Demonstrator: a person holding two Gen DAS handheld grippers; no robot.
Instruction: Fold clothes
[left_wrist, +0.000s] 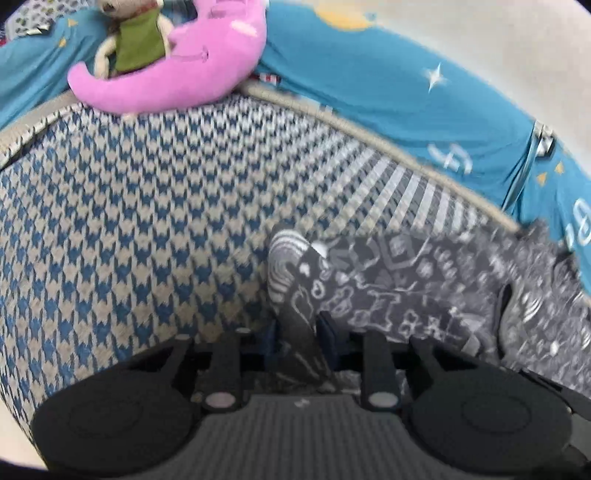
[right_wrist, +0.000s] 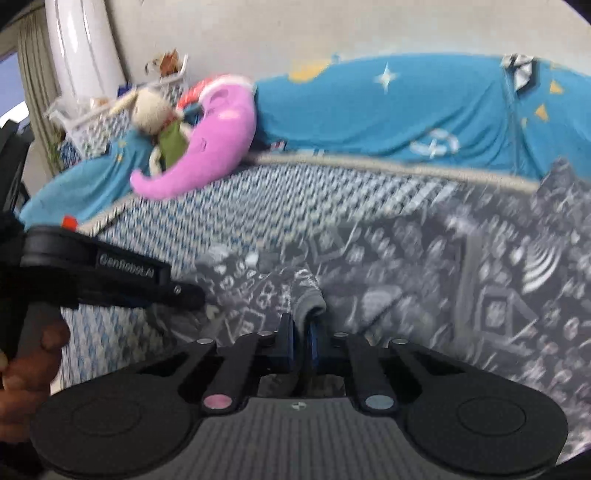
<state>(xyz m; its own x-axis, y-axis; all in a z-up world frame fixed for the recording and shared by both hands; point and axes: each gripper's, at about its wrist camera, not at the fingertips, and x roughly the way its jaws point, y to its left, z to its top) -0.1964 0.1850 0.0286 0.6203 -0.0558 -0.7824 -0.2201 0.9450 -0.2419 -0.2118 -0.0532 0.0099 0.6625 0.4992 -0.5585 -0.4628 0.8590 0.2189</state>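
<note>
Dark grey patterned garment (left_wrist: 406, 288) lies on the blue-and-beige houndstooth mat (left_wrist: 129, 229). Left gripper (left_wrist: 297, 328) is clamped on a fabric corner; right gripper (right_wrist: 301, 332) is clamped on a bunched edge. Only the right wrist view shows the left gripper from outside, the gripping hand (right_wrist: 26, 373), and a white wire basket (right_wrist: 96, 122), contents indistinct. Pink crescent plush (left_wrist: 177, 70) and teal starred sheet (left_wrist: 388, 88) border the mat.
</note>
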